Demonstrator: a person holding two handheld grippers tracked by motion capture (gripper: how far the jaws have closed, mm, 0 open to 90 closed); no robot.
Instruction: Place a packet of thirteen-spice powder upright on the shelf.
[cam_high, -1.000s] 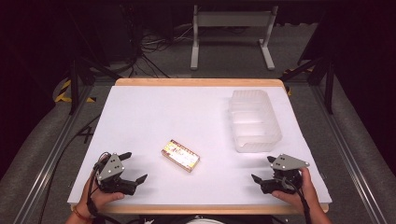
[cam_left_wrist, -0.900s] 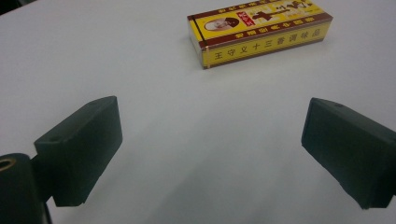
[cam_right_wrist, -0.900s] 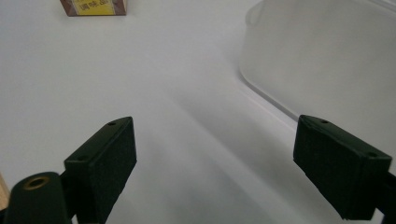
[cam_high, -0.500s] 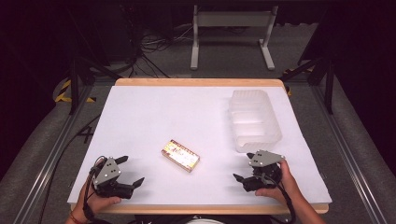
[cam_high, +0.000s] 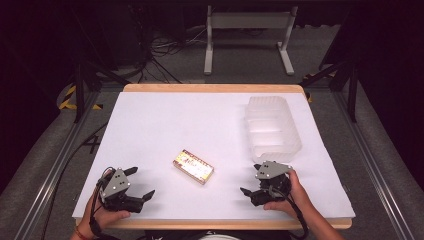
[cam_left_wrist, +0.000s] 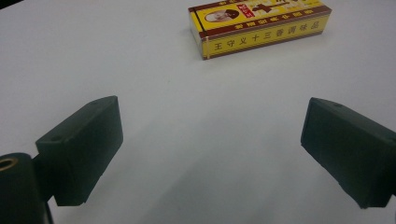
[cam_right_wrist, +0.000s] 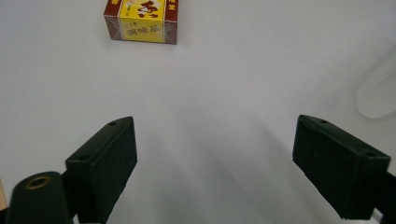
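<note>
High view: yellow seasoning box (cam_high: 193, 166) mid-table; clear plastic tray (cam_high: 272, 130) at 2 o'clock.
Left gripper (cam_high: 136, 185): jaws wide, empty.
Right gripper (cam_high: 251, 182): jaws wide, empty.
Progress: judged unstarted; box ungrasped.

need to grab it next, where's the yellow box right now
In the high view the yellow box lies flat on the white table, near the front middle, between the left gripper and right gripper.

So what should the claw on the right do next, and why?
Probably slide the right gripper forward toward the yellow box. Its jaws stand wide open with nothing between them, and in the right gripper view the box lies flat ahead, up and a little left of them. The clear plastic tray beside it looks empty, so the box may belong there.
</note>
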